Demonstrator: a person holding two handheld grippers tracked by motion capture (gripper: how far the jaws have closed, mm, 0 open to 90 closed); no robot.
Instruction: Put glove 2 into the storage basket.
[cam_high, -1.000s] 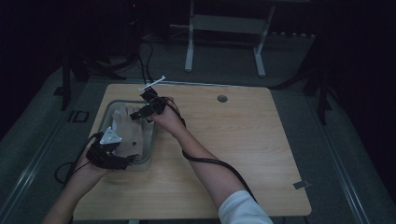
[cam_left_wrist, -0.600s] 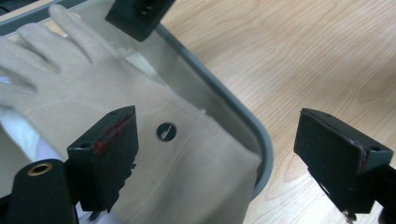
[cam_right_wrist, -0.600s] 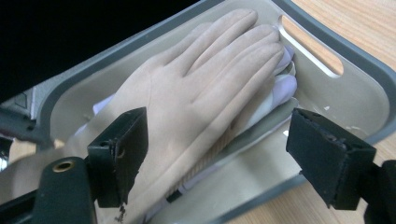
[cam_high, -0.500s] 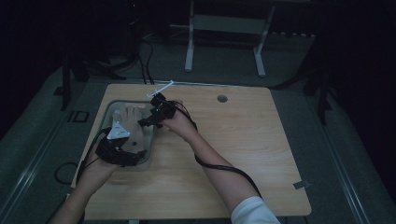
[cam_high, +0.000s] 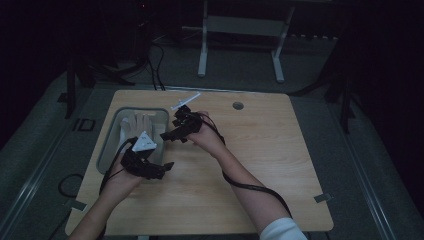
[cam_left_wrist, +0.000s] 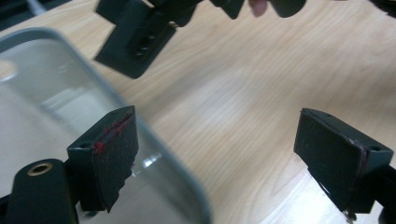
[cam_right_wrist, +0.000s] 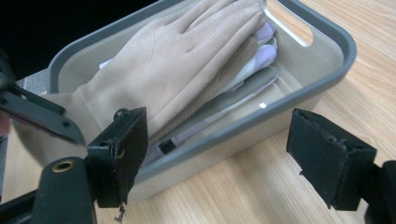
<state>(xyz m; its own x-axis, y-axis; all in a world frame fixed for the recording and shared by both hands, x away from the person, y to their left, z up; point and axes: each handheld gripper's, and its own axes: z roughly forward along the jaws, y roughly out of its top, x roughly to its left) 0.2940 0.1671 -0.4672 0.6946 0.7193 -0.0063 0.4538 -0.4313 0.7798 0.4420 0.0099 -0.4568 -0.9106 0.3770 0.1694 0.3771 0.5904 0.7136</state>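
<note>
Right gripper (cam_right_wrist: 217, 135): released, jaws wide apart, nothing between them, aimed at the long side wall of the grey bin (cam_right_wrist: 299, 93) and hanging just outside it. Seen from the high view at the right rim of the bin (cam_high: 107, 145), near its far end.

Left gripper (cam_left_wrist: 217, 126): also released and empty, one jaw over the bin rim (cam_left_wrist: 161, 154), the other over the bare wooden table (cam_left_wrist: 243, 93). In the high view placed at the near right corner of the bin, close to the right gripper (cam_high: 167, 136) but apart from it.

Inside the bin: a beige glove (cam_right_wrist: 187, 60) lying flat on top, fingers toward the end with the handle slot; under it a white glove (cam_right_wrist: 266, 39) and a grey-green piece (cam_right_wrist: 233, 98), probably one more glove.

Judged progress: gloves all resting in the bin, none on the table, none in a grip. Looks either like packing finished, with only pulling the hands away left, or like unpacking not yet begun; impossible to decide from this alone.

Hard to make out: number of gloves in the pile, lower ones covered by the beige one. Bin floor mostly hidden. High view dark, bin contents there only a pale patch. Left gripper view blurred at the bin, its inside unreadable.
</note>
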